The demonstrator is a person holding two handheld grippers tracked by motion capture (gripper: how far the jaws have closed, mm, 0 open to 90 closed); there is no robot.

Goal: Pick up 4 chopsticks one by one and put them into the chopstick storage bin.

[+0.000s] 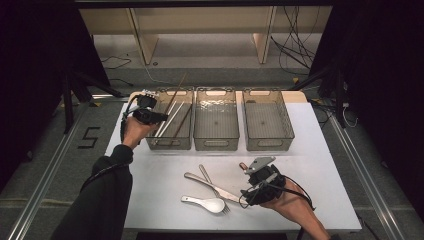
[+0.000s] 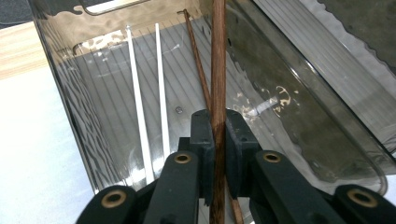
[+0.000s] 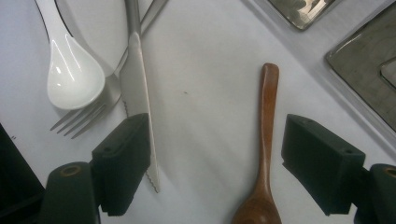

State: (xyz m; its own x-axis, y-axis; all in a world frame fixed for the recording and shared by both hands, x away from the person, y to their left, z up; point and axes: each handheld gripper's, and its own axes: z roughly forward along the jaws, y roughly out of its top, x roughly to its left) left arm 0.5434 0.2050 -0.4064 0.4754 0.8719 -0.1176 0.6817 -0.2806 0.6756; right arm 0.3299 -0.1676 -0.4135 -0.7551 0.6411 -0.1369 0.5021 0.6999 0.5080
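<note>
My left gripper [image 2: 218, 135] is shut on a brown wooden chopstick [image 2: 217, 60], held over the left clear bin [image 2: 70, 88]. On that bin's floor lie two white chopsticks [image 2: 161, 84] and another brown chopstick [image 2: 198, 65]. In the high view the left gripper [image 1: 161, 117] is at the left bin's [image 1: 169, 146] near-left side, and the held chopstick [image 1: 176, 92] slants up and away. My right gripper [image 3: 217, 144] stands open low over the table, with a wooden spoon [image 3: 267, 121] between its jaws and untouched. It is at the front right [image 1: 254, 176] of the table.
A table knife [image 3: 138, 84], a fork [image 3: 88, 116] and a white ceramic spoon [image 3: 74, 70] lie left of the right gripper. Two more clear bins, middle [image 1: 216, 145] and right [image 1: 268, 146], stand in a row on the white tabletop [image 1: 165, 175].
</note>
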